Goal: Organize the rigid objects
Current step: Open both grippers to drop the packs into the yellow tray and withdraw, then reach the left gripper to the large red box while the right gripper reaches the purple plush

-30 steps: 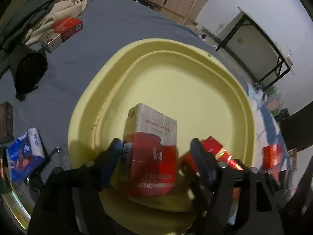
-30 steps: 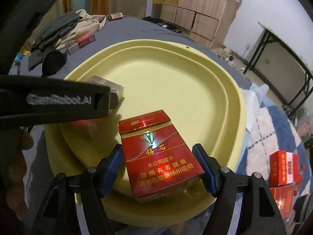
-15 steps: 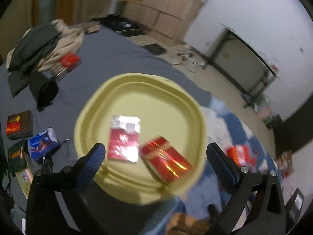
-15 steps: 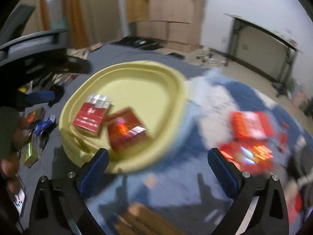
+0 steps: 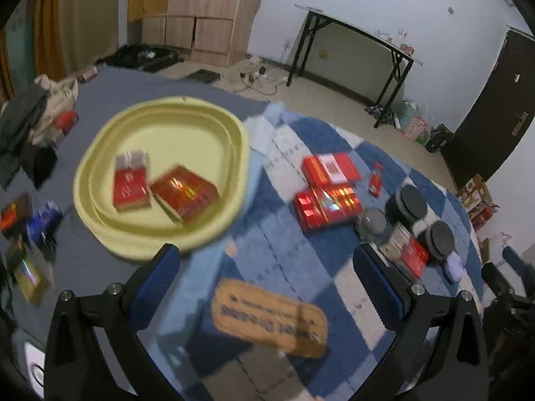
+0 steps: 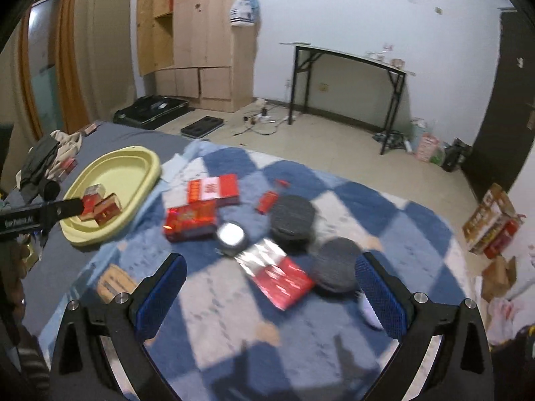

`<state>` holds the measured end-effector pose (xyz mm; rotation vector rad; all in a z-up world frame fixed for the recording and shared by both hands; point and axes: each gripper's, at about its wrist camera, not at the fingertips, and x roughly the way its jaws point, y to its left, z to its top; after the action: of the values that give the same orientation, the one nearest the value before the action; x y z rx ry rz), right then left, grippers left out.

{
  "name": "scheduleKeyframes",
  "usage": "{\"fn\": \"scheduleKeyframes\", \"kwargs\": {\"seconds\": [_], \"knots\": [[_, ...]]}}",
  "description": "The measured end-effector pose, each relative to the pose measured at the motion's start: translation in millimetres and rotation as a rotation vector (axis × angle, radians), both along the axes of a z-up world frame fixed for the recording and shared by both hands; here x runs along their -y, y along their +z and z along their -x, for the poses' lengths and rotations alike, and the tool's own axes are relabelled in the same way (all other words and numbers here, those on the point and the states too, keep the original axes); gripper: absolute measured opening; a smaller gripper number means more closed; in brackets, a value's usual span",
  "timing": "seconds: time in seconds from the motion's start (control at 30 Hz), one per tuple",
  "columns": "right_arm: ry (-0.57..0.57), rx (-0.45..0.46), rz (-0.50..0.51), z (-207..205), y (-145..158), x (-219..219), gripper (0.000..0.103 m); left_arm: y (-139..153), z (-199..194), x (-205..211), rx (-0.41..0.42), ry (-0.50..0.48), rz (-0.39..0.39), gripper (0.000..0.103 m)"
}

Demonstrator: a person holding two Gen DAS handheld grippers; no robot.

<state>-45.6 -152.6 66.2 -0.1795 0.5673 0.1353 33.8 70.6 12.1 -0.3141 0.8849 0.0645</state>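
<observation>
Both packs (image 5: 130, 183), gripped a second ago, now lie in the yellow tray (image 5: 100, 153), while left gripper (image 5: 267, 277) and right gripper (image 6: 271, 287) gape empty; print blurred.

Glossy red cartons (image 5: 328, 208) lie on fuzzy checked cloth (image 5: 277, 254); matt plastic yellow tray (image 5: 100, 153).

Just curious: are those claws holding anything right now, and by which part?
Nothing: left gripper and right gripper both stand open and empty.
</observation>
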Motion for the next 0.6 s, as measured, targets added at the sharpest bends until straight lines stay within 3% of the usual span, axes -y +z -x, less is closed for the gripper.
{"fn": "scheduleKeyframes", "kwargs": {"seconds": [0.07, 0.13, 0.27, 0.43, 0.6], "knots": [[-0.036, 0.003, -0.013, 23, -21, 15, 0.103, -5, 0, 9, -0.016, -0.022, 0.016, 0.103], [-0.085, -0.035, -0.042, 55, -41, 14, 0.103, -9, -1, 22, -0.028, -0.068, -0.016, 0.103], [-0.101, -0.012, -0.073, 69, -34, 20, 0.103, -15, 0, 35, -0.035, -0.091, -0.053, 0.103], [-0.099, -0.029, -0.079, 68, -47, 9, 0.103, -18, -3, 34, -0.05, -0.1, -0.019, 0.103], [-0.066, 0.003, -0.063, 73, -62, 40, 0.103, -23, -10, 8, -0.056, -0.069, 0.018, 0.103]]}}
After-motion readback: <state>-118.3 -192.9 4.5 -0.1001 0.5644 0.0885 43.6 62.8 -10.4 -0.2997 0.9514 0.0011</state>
